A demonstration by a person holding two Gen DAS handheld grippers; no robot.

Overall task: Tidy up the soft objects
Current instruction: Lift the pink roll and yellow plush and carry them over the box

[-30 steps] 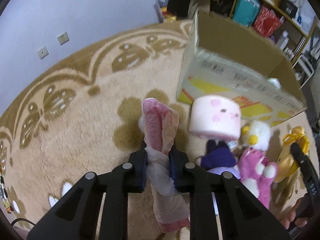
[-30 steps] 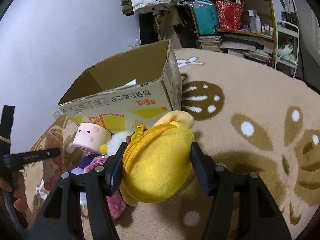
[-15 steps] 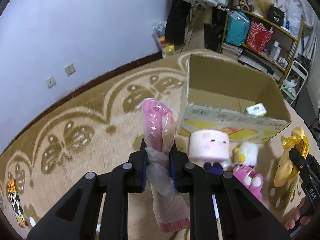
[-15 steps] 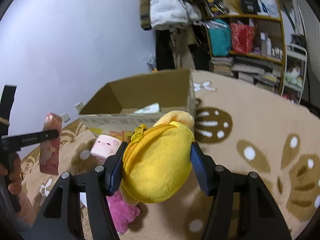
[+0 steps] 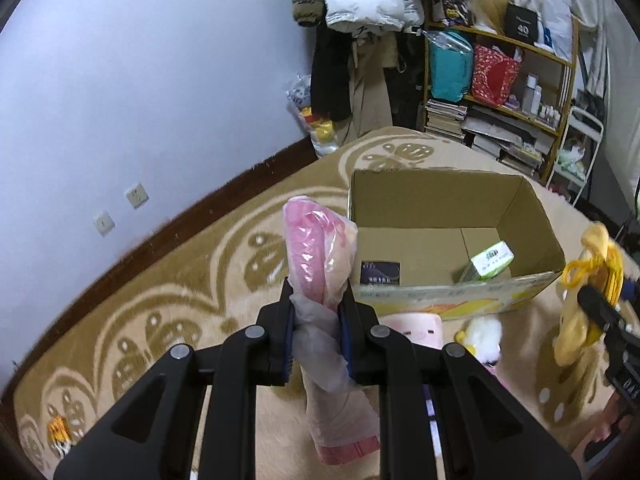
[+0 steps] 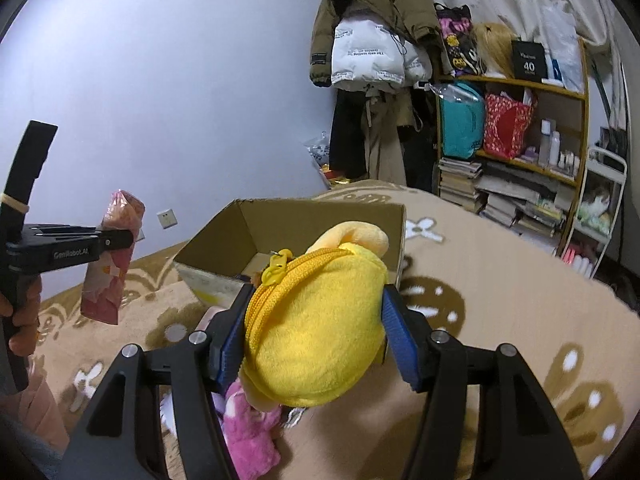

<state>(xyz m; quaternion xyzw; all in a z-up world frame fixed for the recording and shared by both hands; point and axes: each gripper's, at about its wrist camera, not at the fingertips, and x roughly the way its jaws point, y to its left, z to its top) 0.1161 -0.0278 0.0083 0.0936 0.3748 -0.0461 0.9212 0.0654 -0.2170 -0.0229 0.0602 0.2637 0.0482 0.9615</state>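
Observation:
My left gripper (image 5: 319, 320) is shut on a pink soft item in a clear plastic bag (image 5: 320, 256), held in the air just left of the open cardboard box (image 5: 440, 196). The bagged item also shows in the right wrist view (image 6: 114, 256). My right gripper (image 6: 314, 320) is shut on a yellow plush pouch with a zipper (image 6: 316, 320), held above the rug near the box (image 6: 288, 220). The pouch also shows at the right edge of the left wrist view (image 5: 588, 304).
A green carton (image 5: 488, 266) and a dark packet (image 5: 380, 272) lie in the box. A pink pig cylinder (image 5: 416, 328), a white plush (image 5: 480, 338) and a pink plush (image 6: 248, 432) lie on the rug before it. Shelves (image 5: 516, 92) and hanging coats (image 6: 376, 48) stand behind.
Both grippers have risen with their loads. The box interior has come into view, and the toys on the rug have dropped lower in both views.

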